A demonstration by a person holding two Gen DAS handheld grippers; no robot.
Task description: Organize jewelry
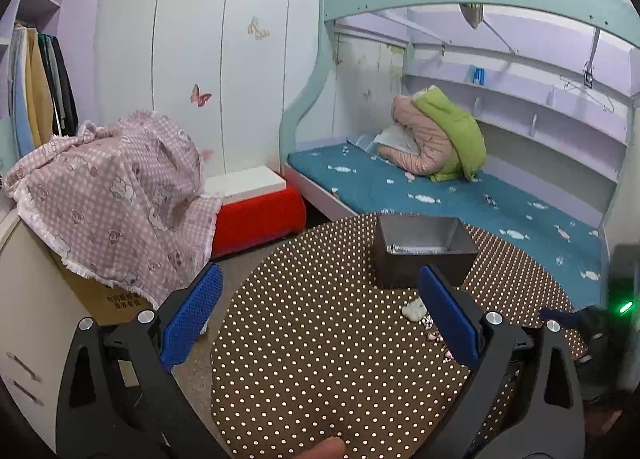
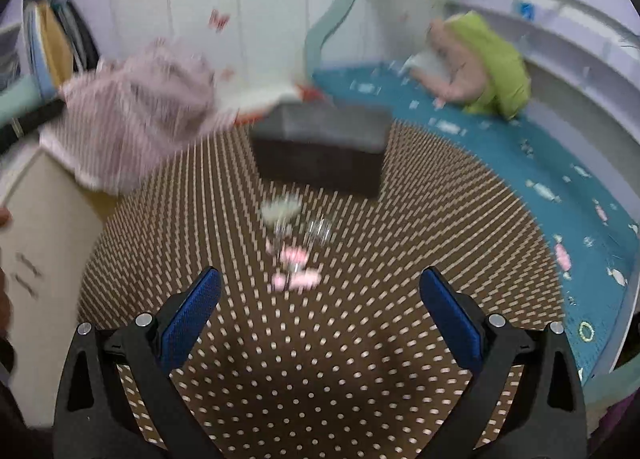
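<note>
Pink and silvery bits of jewelry (image 2: 294,259) lie scattered on the brown polka-dot table (image 2: 320,379), a loose little cluster, smeared by blur in my right view so I can't tell piece from piece. Just behind them sits a whitish lump (image 2: 280,207), and beyond that the dark open box (image 1: 420,255), grey-lined, with something thin and pale on its floor. My right gripper (image 2: 318,313) hangs above the table with its blue pads spread wide, nothing between them; the cluster sits ahead of the fingertips, a touch left of centre, apart from both pads. My left gripper (image 1: 320,311) is also wide and empty. From that side the jewelry (image 1: 434,333) peeks out just beside the right pad (image 1: 450,315), partly hidden by it. Outward now: a pink patterned cloth (image 1: 116,195) heaped over a cabinet on the left, a red stool (image 1: 256,219), white wardrobe doors (image 1: 192,51), and a teal bed (image 1: 440,191) with pink and green jackets (image 1: 444,135).
</note>
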